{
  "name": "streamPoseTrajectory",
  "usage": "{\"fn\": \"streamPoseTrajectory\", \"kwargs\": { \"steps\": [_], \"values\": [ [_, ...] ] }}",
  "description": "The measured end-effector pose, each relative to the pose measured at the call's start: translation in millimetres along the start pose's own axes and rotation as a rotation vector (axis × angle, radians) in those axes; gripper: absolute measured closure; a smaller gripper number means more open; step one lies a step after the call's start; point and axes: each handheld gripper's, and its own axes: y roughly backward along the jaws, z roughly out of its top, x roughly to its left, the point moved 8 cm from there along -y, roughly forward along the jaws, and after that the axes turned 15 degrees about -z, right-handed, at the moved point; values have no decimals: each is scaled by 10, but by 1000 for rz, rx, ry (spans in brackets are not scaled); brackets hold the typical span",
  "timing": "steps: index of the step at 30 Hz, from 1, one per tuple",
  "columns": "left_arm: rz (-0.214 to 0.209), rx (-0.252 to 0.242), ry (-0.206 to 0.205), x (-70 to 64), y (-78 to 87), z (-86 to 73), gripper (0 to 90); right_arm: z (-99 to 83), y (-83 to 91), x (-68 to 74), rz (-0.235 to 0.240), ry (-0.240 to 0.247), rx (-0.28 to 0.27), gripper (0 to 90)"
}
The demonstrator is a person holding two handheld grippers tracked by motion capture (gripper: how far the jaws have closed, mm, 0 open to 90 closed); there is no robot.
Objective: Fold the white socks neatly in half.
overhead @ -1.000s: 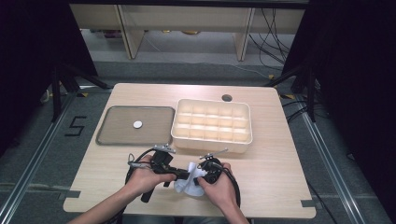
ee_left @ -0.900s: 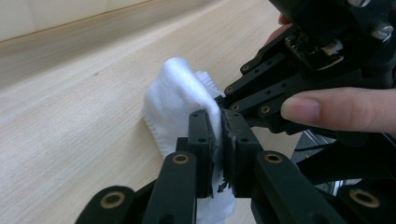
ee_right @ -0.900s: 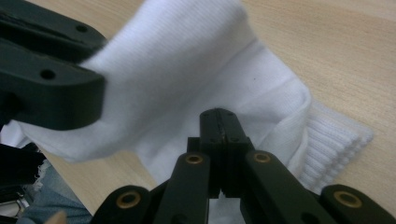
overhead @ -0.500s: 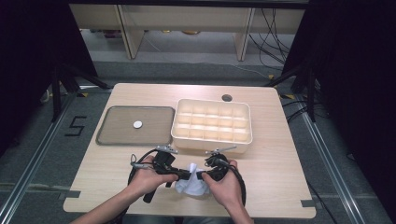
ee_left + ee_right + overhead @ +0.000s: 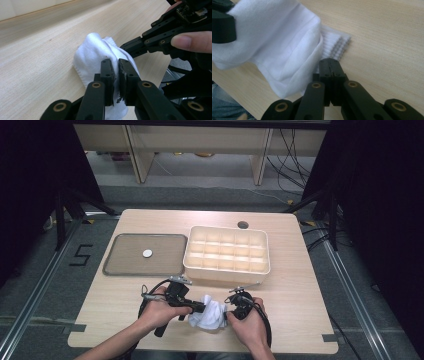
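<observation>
The left gripper (image 5: 116, 70) has its two black jaws nearly together, pinching a fold of a white cloth (image 5: 96, 53) between the pads. The right gripper (image 5: 331, 68) has its jaws pressed flat against each other at the cloth's (image 5: 279, 37) lower edge; whether any fabric is caught between them cannot be told.

The cloth is soft white knit, bunched into a rounded, crumpled lump. Part of it is smooth and fine, with loose folds. One end is ribbed, its ridges running side by side like a cuff, and a stitched seam shows along an edge. From the high view, the cloth (image 5: 207, 316) lies on the near part of the table (image 5: 300, 285), between the left gripper (image 5: 196, 307) and the right gripper (image 5: 229, 310), each held in a person's hand.

The table is pale wood with a fine straight grain. Farther back sits a cream plastic box (image 5: 227, 270) divided into a grid of small square compartments. To its left lies a flat, dark grey rectangular tray (image 5: 125, 270) with rounded corners, holding a small white disc (image 5: 147, 253).
</observation>
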Motion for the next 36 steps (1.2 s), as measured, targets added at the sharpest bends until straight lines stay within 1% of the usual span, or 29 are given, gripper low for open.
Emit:
{"fn": "streamPoseTrajectory", "kwargs": {
  "steps": [1, 3, 4, 6, 7, 9, 10, 11, 12, 13, 14, 15, 16, 18, 19, 20, 21, 22, 24, 26, 27, 29, 30, 31, 32, 33, 34, 35, 36],
  "values": [
    [-11, 14, 5, -5, 4, -6, 815, 4, -5, -8, 0, 9, -4, 900],
    [-11, 15, 3, 0, -3, -4, 815, -1, -3, -12, -13, 0, 6, 900],
    [-12, 16, 2, 1, -6, -3, 815, -17, 3, -11, -20, 0, 30, 900],
    [-4, 16, -3, 3, -11, 1, 815, -15, 3, -12, -17, 11, 29, 900],
    [14, 32, -2, 3, 0, -4, 816, -11, 4, 1, -20, -3, 23, 899],
    [9, 20, 4, -8, -18, 2, 818, 2, -13, 2, -18, 16, 5, 899],
    [5, 18, 1, -7, -25, 2, 821, 2, -16, 13, -11, 14, 5, 898],
    [6, 18, -1, -4, -28, 3, 824, -9, 7, 44, -12, -15, 32, 898],
    [15, 31, -2, -2, -21, -1, 827, 3, -7, 44, -11, -1, 13, 897],
    [13, 28, -7, 4, -26, 1, 828, 15, -18, 46, -3, 24, -9, 896],
    [16, 26, -7, 5, -31, 6, 831, 2, -12, 67, -9, 9, 8, 895],
    [16, 26, -7, 5, -31, 6, 832, 2, -12, 67, -9, 9, 8, 895],
    [5, 8, -6, 3, -51, 16, 832, -8, -9, 71, -11, 12, 16, 894],
    [-5, 22, -8, 4, -49, 11, 834, 8, -31, 69, -14, 32, -4, 893],
    [-5, 22, -8, 4, -49, 11, 834, 8, -31, 69, -14, 32, -4, 893],
    [-7, 23, -13, 6, -55, 10, 835, 7, -24, 106, -5, 3, 9, 891],
    [-7, 23, -13, 6, -55, 10, 836, 7, -24, 106, -5, 3, 9, 891],
    [-8, 23, -12, 5, -65, 5, 837, -4, -4, 114, -9, -7, 31, 889],
    [3, 20, -9, 5, -68, 5, 838, -1, 2, 125, 3, -1, 25, 889],
    [1, 17, -10, 1, -79, 5, 839, -2, -8, 121, -7, -3, 27, 889],
    [17, 36, -12, 3, -68, 1, 839, -2, -8, 121, -7, -3, 27, 889],
    [4, 25, -17, 0, -86, 9, 839, 18, -29, 114, -4, 20, -5, 889],
    [15, 39, -17, -2, -80, 6, 839, 18, -31, 117, -5, 20, -5, 888],
    [16, 39, -17, -6, -84, 7, 839, 18, -36, 117, -1, 34, -6, 889],
    [12, 33, -17, -12, -92, 12, 839, 9, -18, 148, 12, 17, 2, 888],
    [-2, 24, -19, -20, -107, 18, 839, 9, -18, 148, 12, 17, 2, 888],
    [17, 45, -21, -15, -96, 12, 839, -6, -14, 162, -4, -15, 33, 888],
    [14, 40, -25, -16, -105, 16, 839, -5, -25, 134, -21, 8, 27, 888],
    [16, 44, -26, -16, -108, 14, 839, 9, -41, 129, -13, 31, 5, 888]
  ]
}}
